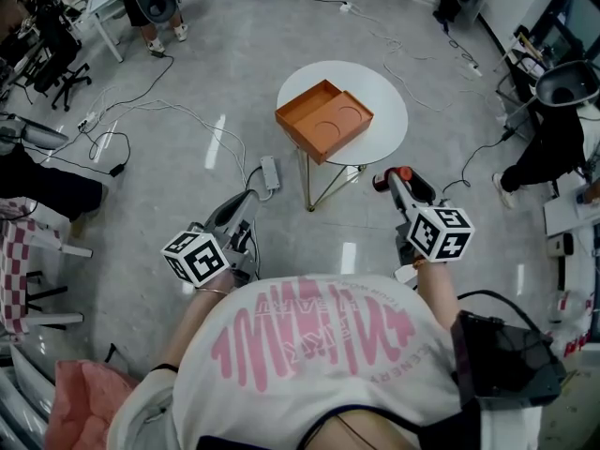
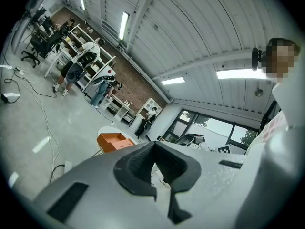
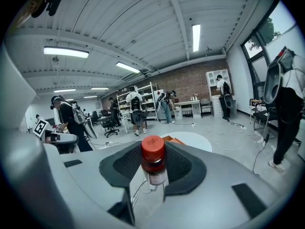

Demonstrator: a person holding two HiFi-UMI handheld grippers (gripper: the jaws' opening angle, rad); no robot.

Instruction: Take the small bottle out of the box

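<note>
Bottle (image 3: 153,151), small, clear-bodied, red-capped, clamped in right hand-held gripper (image 3: 152,170).

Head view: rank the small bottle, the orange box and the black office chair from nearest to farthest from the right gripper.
1. Small bottle: held between the jaws of the right gripper.
2. Orange box: ahead, on the round white table.
3. Black office chair: far off, at the upper left.

The box (image 1: 323,120) sits on the table (image 1: 380,87), toward its near left edge. Nearer the person, the left gripper (image 1: 242,204) and right gripper (image 1: 394,180) flank the table's legs, the small bottle (image 3: 153,159) held between the right one's jaws, well clear of the box.
</note>
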